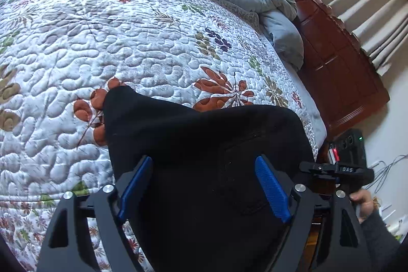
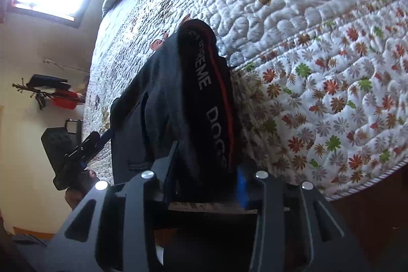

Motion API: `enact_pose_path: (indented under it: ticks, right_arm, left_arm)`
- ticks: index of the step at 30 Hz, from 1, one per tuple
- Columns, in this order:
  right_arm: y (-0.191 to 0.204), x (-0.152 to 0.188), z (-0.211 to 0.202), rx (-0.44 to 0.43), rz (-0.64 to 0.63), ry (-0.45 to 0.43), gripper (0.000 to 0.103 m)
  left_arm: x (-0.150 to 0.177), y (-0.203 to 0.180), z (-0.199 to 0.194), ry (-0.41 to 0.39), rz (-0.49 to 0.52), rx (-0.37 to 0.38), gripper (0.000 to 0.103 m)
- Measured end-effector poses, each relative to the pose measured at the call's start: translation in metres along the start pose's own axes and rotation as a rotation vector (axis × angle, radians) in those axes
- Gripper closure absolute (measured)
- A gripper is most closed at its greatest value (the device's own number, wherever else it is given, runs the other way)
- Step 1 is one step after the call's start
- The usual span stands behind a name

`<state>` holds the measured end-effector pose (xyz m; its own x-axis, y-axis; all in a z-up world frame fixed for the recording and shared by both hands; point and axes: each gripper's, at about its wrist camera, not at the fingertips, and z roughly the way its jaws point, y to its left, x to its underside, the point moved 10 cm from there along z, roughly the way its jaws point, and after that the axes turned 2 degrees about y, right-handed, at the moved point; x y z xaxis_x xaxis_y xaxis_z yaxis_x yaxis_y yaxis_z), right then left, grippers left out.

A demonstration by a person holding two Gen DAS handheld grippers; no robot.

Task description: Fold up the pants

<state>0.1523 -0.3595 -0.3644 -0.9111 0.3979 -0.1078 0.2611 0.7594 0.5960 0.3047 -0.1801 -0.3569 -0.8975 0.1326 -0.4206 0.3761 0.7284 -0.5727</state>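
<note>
Quilted floral bed (image 1: 102,42), black pants (image 1: 204,139) bunched at its edge.
Left tool (image 1: 204,185) spread over them; right tool (image 2: 206,175) pinches the lettered waistband. Soft, limp cloth: best gripped at waistband.

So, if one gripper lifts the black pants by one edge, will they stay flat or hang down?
Probably hang down: the black pants already sag in soft folds over the quilt. The thick waistband may stay somewhat firmer. They look fuzzy, so slipping seems unlikely.

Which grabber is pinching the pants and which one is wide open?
The right gripper pinches the black pants by the lettered stripe. The left gripper is wide open, its blue pads apart above the cloth.
</note>
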Motion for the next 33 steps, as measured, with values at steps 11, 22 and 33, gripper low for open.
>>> enact_pose_path:
  ticks: [11,22,33]
  right_arm:
    - [0.035,0.007,-0.015,0.050,-0.011,-0.021,0.079]
    - [-0.009,0.007,0.001,0.070,0.038,0.004,0.056]
    - [0.054,-0.067,-0.011,-0.081,-0.138,-0.109,0.056]
  left_arm:
    - [0.003,0.002,0.001,0.021,-0.002,0.010,0.020]
    - [0.003,0.001,-0.015,-0.009,-0.019,0.072,0.020]
    - [0.016,0.025,-0.075,-0.108,-0.222,0.186,0.016]
